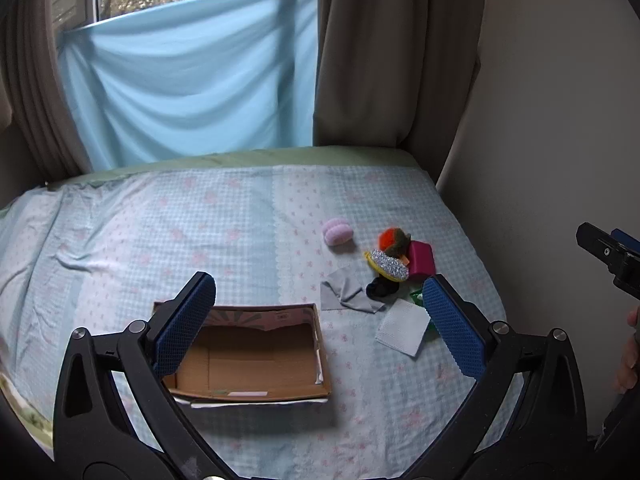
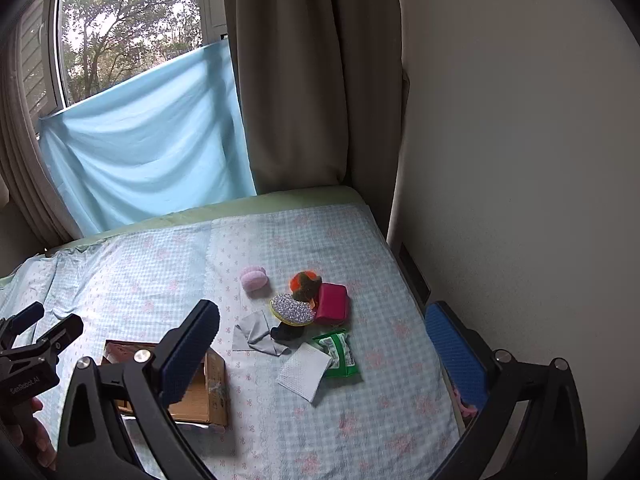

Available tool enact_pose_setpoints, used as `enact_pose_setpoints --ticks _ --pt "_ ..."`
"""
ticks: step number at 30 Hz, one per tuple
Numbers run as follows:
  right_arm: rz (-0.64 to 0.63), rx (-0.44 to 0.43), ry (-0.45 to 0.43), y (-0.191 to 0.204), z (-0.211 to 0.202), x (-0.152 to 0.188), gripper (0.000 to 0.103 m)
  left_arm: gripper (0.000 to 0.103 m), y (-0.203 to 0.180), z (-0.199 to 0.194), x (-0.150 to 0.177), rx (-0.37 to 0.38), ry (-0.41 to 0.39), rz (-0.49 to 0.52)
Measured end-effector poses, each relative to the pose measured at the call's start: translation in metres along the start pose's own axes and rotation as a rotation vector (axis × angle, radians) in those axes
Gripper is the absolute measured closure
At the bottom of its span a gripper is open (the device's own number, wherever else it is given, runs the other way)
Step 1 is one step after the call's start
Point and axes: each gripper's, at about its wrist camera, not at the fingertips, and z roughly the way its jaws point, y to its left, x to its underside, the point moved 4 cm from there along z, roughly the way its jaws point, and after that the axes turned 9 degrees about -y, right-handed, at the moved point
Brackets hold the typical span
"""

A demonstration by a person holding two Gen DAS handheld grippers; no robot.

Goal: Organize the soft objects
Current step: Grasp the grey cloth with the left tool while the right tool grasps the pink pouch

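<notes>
An open cardboard box [image 1: 256, 356] lies on the bed; it also shows in the right wrist view [image 2: 208, 384]. To its right lies a pile: pink puff [image 1: 338, 232] [image 2: 254, 279], orange-brown plush [image 1: 394, 240] [image 2: 305, 282], magenta pouch [image 1: 422, 258] [image 2: 332, 303], silver glitter sponge [image 1: 388, 265] [image 2: 292, 309], grey cloth [image 1: 346, 290] [image 2: 254, 332], black item [image 1: 382, 287] [image 2: 286, 332], white cloth [image 1: 402, 326] [image 2: 305, 371], green packet [image 2: 338, 354]. My left gripper [image 1: 320, 324] is open and empty above the box. My right gripper [image 2: 324, 360] is open and empty above the pile.
The bed has a blue checked sheet [image 1: 200, 232]. A wall [image 2: 520, 160] runs along its right side. Brown curtains [image 1: 384, 60] and a blue cloth [image 1: 192, 88] hang at the far end. The right gripper shows at the left wrist view's right edge [image 1: 612, 256].
</notes>
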Motion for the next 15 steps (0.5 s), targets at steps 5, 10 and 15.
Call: enact_pose_setpoints --ticks 5,10,15 --pt "0.036 -0.005 0.102 -0.033 0.077 0.008 0.0 0.0 -0.02 0.094 0.012 -0.016 0.136 -0.061" --pt "0.067 -0.03 0.22 -0.06 0.163 0.025 0.0 0.0 -0.028 0.186 0.03 -0.037 0.268 -0.121" --pt "0.07 -0.042 0.33 -0.072 0.245 0.051 0.001 0.001 -0.036 0.272 0.056 -0.064 0.397 -0.124"
